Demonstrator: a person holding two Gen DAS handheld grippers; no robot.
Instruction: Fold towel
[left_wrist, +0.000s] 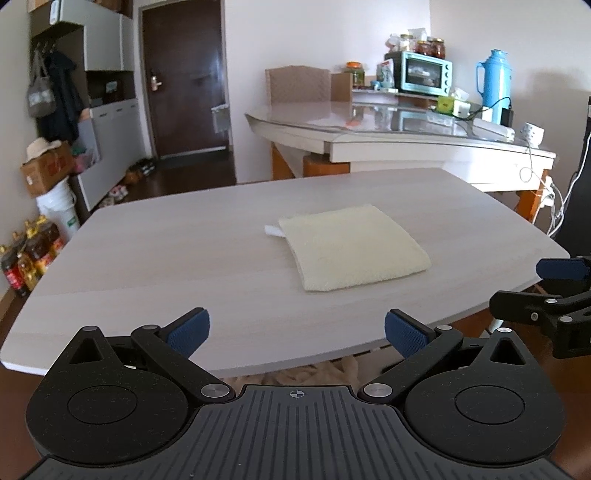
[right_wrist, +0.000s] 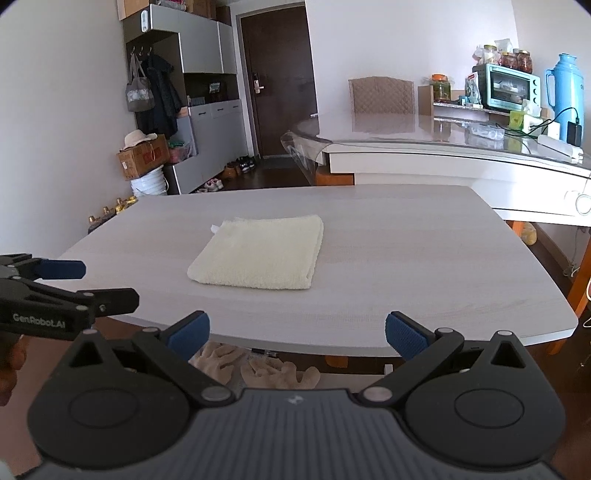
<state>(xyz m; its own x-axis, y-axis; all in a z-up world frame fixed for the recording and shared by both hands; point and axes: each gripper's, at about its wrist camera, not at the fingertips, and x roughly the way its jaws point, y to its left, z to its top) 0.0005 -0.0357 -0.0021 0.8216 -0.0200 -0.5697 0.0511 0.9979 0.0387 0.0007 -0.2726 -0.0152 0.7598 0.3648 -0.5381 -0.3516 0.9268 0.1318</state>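
A cream towel (left_wrist: 352, 247) lies folded into a thick rectangle on the pale wood table (left_wrist: 155, 258), with a small white tag at its far left corner. It also shows in the right wrist view (right_wrist: 260, 253). My left gripper (left_wrist: 297, 330) is open and empty, held back over the table's near edge. My right gripper (right_wrist: 297, 330) is open and empty too, near the front edge. Each gripper shows in the other's view: the right one at the right edge (left_wrist: 554, 295), the left one at the left edge (right_wrist: 62, 291). Neither touches the towel.
A white counter (left_wrist: 406, 136) with a teal oven (left_wrist: 424, 72) and a blue flask (left_wrist: 495, 85) stands behind the table. A box, a bucket and bottles (left_wrist: 33, 254) sit on the floor at the left. More cream cloth (right_wrist: 258, 367) lies under the table.
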